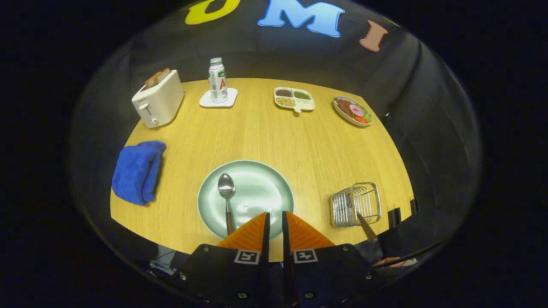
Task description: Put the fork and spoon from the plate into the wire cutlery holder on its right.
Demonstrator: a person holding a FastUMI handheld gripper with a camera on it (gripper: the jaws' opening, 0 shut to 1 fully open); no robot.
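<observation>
The tongs (274, 214) hold nothing, fingers nearly together (a thin gap, seemingly) and pointing forward.

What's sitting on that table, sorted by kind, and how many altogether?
Cutlery: 2, spoon, wooden-handled piece in the wire holder
Dishes: 3, plate, divided tray, food plate
Toaster: 1
Bottle: 1
Coaster: 1
Blue cloth: 1
Wire holder: 1
Total: 10

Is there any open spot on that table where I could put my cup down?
Yes: the bare wood in the middle, between the plate and the bottle and snack tray. The far edge is crowded. The tool, fingers nearly closed, holds nothing.
</observation>
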